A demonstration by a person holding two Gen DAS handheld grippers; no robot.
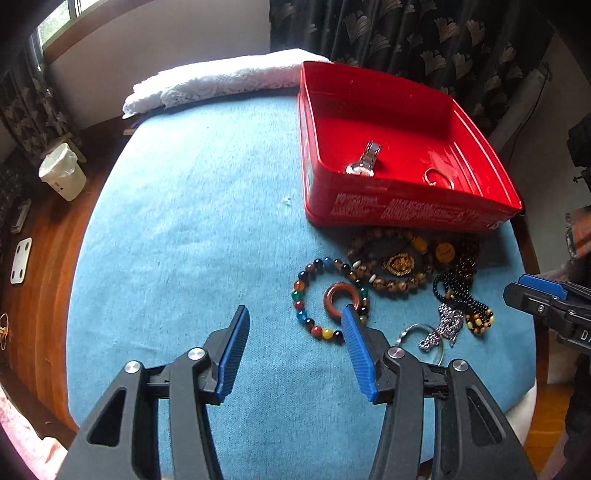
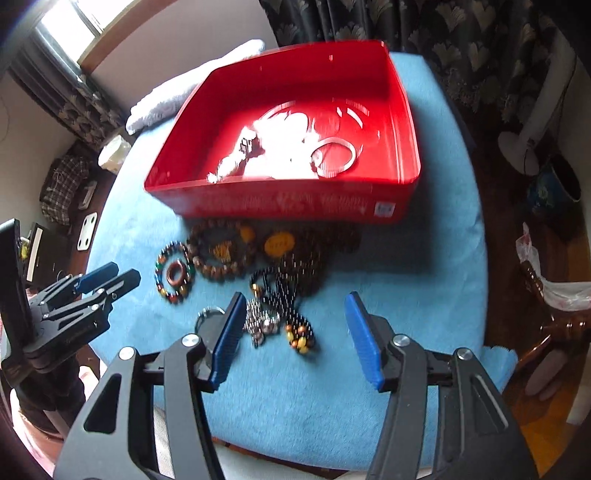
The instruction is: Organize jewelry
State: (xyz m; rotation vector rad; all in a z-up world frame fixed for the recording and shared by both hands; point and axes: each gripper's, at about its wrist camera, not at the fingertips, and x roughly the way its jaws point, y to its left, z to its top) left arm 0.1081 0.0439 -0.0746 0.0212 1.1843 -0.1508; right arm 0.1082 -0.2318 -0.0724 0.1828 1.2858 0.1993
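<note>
A red tin box stands on the blue cloth and holds a silver watch and a silver bangle. In front of it lie a multicoloured bead bracelet around a red-brown ring, a brown bead bracelet with a gold pendant, a black bead necklace and a silver charm on a key ring. My left gripper is open and empty, its right fingertip over the ring. My right gripper is open above the black necklace.
A folded white lace cloth lies at the table's far edge. A white bin and wooden floor are to the left. Dark curtains hang behind. A white fan base stands on the right.
</note>
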